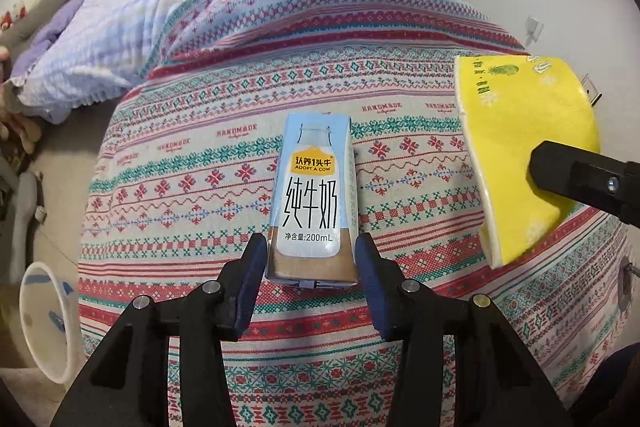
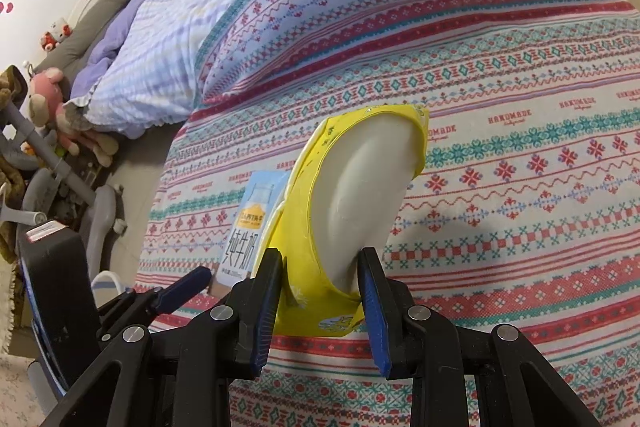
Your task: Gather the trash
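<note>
**Carton between the pads, cup already pinched**

Nearest the left lens is the left gripper (image 1: 311, 259), its jaws spread to either side of the carton's (image 1: 310, 195) lower end, pads just beside the walls at 9 and 3 o'clock; whether they touch yet cannot be told. The carton lies flat, label up, on the patterned cloth (image 1: 192, 195). The right gripper (image 2: 320, 291) is pinching the squashed yellow cup (image 2: 344, 211) by its lower end (its pale inside faces the lens).

To close well, I judge the left pads should meet the carton's two long sides squarely near the base, with the tips low to the cloth so the box cannot tip out. A thin-walled carton will dent, so a gentle squeeze should do, followed by a straight lift.

The left view alone shows the white bin (image 1: 44, 323) at 8 o'clock, off the cloth's edge, likely where the trash goes. It sees the cup (image 1: 520, 155) at 2 o'clock, outer side only. The right view shows the cup crushed, hiding part of the carton (image 2: 250, 227) at 10 o'clock.
</note>
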`<state>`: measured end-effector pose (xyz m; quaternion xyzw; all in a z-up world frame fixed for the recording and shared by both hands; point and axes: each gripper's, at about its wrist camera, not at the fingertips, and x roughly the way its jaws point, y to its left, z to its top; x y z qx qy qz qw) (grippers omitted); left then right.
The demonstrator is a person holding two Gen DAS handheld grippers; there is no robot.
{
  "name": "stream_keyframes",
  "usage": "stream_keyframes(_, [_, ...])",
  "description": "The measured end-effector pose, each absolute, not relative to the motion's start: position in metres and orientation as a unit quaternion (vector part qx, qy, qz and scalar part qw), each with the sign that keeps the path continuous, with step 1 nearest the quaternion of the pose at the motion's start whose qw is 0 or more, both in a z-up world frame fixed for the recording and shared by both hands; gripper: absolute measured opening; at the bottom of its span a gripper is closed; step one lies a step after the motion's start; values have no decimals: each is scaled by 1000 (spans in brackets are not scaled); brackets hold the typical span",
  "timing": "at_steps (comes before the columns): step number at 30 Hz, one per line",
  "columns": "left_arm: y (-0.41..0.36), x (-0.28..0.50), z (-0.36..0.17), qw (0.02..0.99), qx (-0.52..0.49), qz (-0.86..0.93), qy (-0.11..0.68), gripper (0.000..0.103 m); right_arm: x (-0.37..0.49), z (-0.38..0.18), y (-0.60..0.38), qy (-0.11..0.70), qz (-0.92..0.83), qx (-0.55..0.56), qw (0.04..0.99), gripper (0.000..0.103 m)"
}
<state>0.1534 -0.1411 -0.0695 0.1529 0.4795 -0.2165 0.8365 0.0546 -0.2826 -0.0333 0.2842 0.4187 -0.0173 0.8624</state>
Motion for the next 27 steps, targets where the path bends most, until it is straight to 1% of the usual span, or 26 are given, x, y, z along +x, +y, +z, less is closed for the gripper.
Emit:
stream_keyframes(14, [-130, 132, -40, 858, 149, -212, 443, 47, 52, -30, -281, 411, -19, 284, 866, 35])
stream_keyframes(15, [-129, 132, -39, 860, 148, -212, 441, 43, 52, -30, -281, 410, -19, 284, 866, 35])
stream_keyframes(16, [-128, 130, -38, 861, 147, -214, 438, 16, 52, -30, -281, 410, -19, 283, 867, 35])
stream_keyframes(17, [-127, 130, -37, 858, 145, -213, 444, 2, 52, -29, -281, 409, -20, 282, 868, 35])
stream_keyframes(22, [-114, 135, -38, 852, 120, -225, 457, 0, 53, -31, -282, 409, -21, 282, 868, 35])
stream_keyframes(25, [-97, 146, -39, 845, 72, -233, 475, 0, 54, -31, -280, 410, -20, 279, 868, 35])
stream_keyframes(27, [-84, 157, -41, 836, 34, -239, 492, 2, 55, -31, -278, 410, -18, 278, 869, 35])
